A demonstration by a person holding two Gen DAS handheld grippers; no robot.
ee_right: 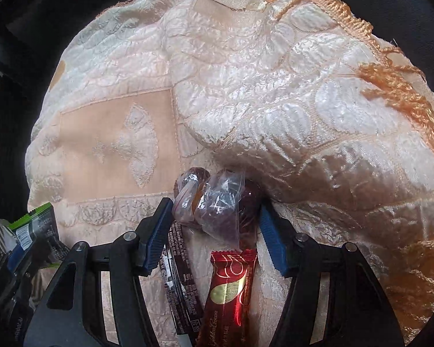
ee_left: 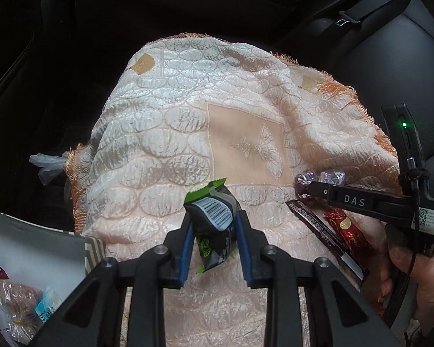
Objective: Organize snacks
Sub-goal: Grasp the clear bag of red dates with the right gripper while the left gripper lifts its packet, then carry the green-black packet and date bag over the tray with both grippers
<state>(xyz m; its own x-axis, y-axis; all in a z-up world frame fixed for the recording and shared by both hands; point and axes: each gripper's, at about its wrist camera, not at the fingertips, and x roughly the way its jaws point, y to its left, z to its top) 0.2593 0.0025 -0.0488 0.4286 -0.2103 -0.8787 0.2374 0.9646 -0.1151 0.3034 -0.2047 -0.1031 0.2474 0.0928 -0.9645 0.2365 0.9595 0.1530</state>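
Left gripper [ee_left: 214, 238]: clamped on green-black packet [ee_left: 214, 225], lifted over cloth [ee_left: 188, 133]; light, crinkly, slippery; pinch mid-body
Right gripper [ee_right: 214, 231]: jaws spread around wrapped sweets [ee_right: 214, 205]; soft, loose wrap
Bag [ee_left: 37, 248]: lower left

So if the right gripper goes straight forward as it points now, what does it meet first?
Most likely the clear-wrapped dark candies, which lie just ahead between the open fingers of the right gripper. Behind them rises the cream cloth. Depth is hard to judge.
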